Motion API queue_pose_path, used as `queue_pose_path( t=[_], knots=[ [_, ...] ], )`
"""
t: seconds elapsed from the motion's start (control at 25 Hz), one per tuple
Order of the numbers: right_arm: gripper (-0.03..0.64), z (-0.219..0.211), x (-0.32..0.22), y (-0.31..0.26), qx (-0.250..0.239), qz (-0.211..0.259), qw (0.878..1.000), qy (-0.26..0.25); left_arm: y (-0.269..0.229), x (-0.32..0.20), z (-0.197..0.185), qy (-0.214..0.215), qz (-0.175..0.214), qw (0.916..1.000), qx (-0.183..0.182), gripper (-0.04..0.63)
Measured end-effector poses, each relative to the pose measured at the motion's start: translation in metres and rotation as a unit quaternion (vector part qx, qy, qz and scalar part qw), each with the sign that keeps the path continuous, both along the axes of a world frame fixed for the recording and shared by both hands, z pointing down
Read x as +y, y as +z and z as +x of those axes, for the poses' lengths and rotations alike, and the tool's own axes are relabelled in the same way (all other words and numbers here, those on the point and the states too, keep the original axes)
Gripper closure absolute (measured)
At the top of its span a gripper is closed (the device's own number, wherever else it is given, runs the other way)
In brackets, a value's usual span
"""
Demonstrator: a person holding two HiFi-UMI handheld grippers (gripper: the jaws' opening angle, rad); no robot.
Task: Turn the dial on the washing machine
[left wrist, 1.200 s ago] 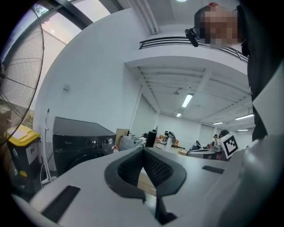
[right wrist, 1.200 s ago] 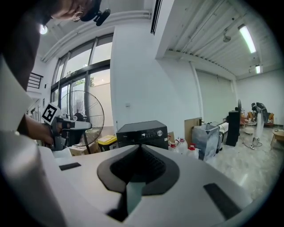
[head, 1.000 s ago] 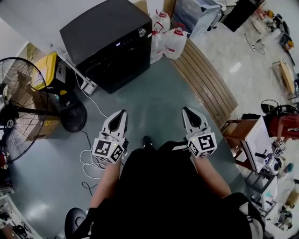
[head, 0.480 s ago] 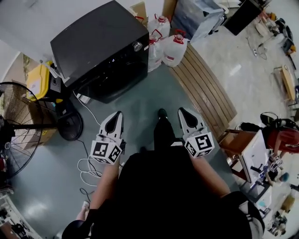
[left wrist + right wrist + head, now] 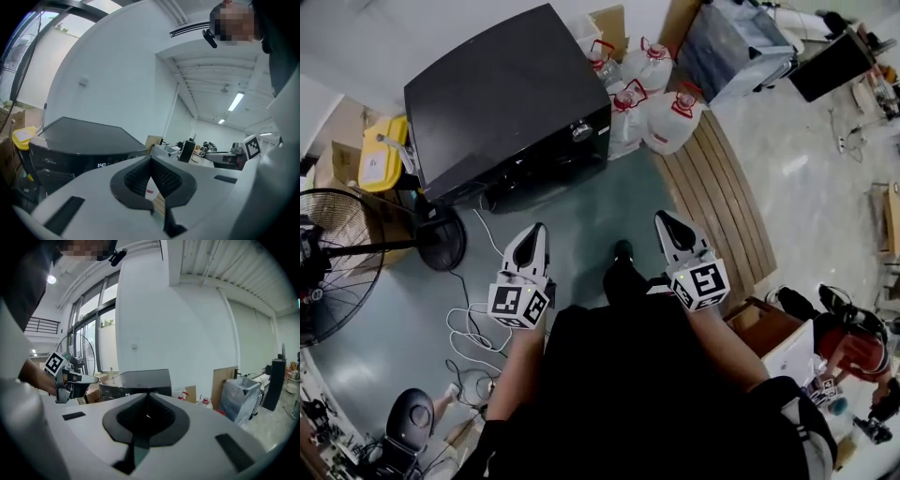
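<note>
The black washing machine (image 5: 502, 103) stands on the floor ahead, with its round silver dial (image 5: 579, 131) at the front panel's right end. My left gripper (image 5: 532, 232) and right gripper (image 5: 664, 220) are held side by side over the floor, well short of the machine, both pointing toward it. Each is shut with nothing between its pads. In the left gripper view the machine (image 5: 79, 140) shows beyond the closed left gripper (image 5: 151, 159). The right gripper view has the machine (image 5: 136, 380) straight past the closed right gripper (image 5: 146, 394). No gripper touches the dial.
Several white water jugs (image 5: 652, 103) stand right of the machine beside a slatted wooden platform (image 5: 722, 206). A large floor fan (image 5: 337, 253) and its base (image 5: 441, 239) are at the left, with a yellow bin (image 5: 380, 150) behind. White cables (image 5: 469, 328) lie on the floor.
The person has walked forward, carrying both grippers toward the washing machine, which now sits nearer and more central. Both grippers stayed shut and empty.
</note>
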State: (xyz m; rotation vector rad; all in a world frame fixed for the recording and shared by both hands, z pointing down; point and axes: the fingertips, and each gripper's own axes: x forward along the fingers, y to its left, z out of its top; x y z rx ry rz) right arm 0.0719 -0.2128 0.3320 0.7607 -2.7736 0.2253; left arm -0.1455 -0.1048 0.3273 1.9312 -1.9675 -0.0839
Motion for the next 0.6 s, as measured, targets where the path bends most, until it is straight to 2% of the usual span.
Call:
queue_pose_path(
  t=[0.32, 0.6],
  knots=[
    [0.582, -0.061, -0.07, 0.016, 0.003, 0.017, 0.995, -0.103, 0.021, -0.06, -0.022, -0.054, -0.024, 0.9983, 0.005, 0.588],
    [0.491, -0.124, -0.093, 0.05, 0.031, 0.016, 0.983, -0.179, 0.04, -0.079, -0.043, -0.104, -0.033, 0.994, 0.003, 0.588]
  ],
)
